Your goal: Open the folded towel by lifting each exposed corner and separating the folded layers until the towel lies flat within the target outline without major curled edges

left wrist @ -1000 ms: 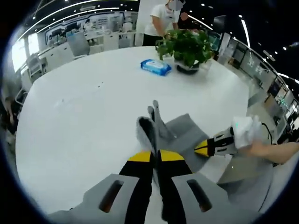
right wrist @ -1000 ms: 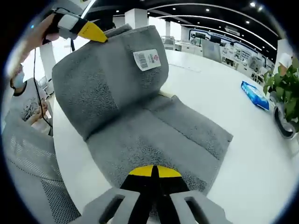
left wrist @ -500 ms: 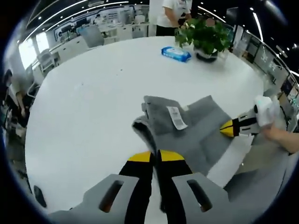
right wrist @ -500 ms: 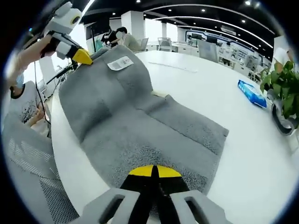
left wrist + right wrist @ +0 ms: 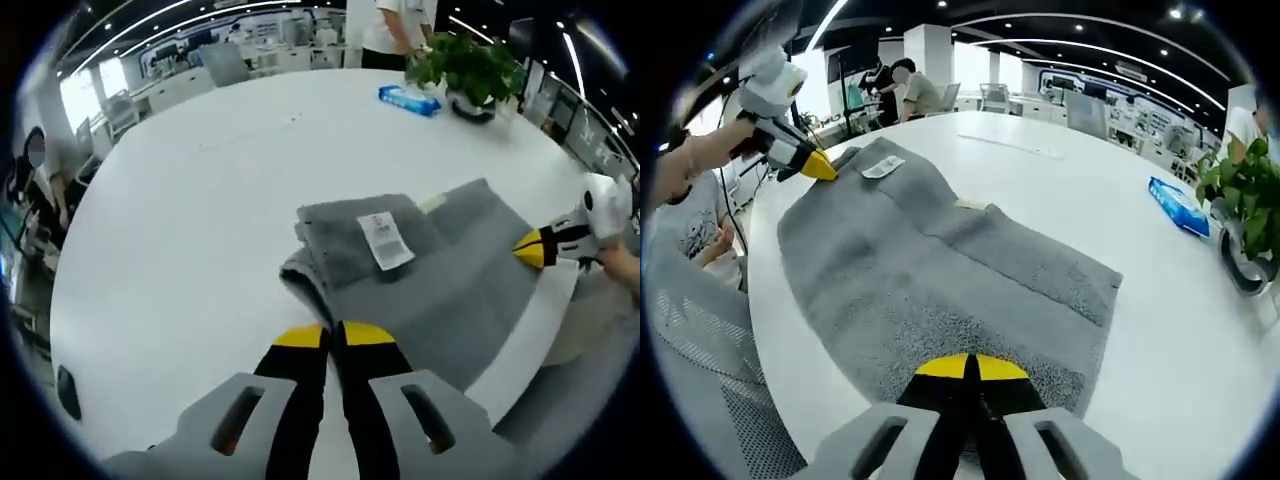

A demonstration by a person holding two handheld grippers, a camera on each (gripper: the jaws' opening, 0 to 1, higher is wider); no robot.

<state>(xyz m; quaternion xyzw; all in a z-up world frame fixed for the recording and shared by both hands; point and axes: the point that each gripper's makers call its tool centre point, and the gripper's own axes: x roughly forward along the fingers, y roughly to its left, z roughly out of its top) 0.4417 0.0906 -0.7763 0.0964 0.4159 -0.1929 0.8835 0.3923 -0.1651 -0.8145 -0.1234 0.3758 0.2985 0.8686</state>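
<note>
Both grippers pinch opposite towel edges: left gripper closed on its corner, right gripper likewise, spreading it flat.

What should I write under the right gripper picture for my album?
Two grippers hold a grey towel spread on a white table.

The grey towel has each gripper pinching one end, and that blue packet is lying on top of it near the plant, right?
Not quite. The blue packet lies on the bare white table, well apart from the grey towel, as the right gripper view shows. The rest holds: the left gripper and right gripper each pinch one end, and the packet is near the plant.
</note>
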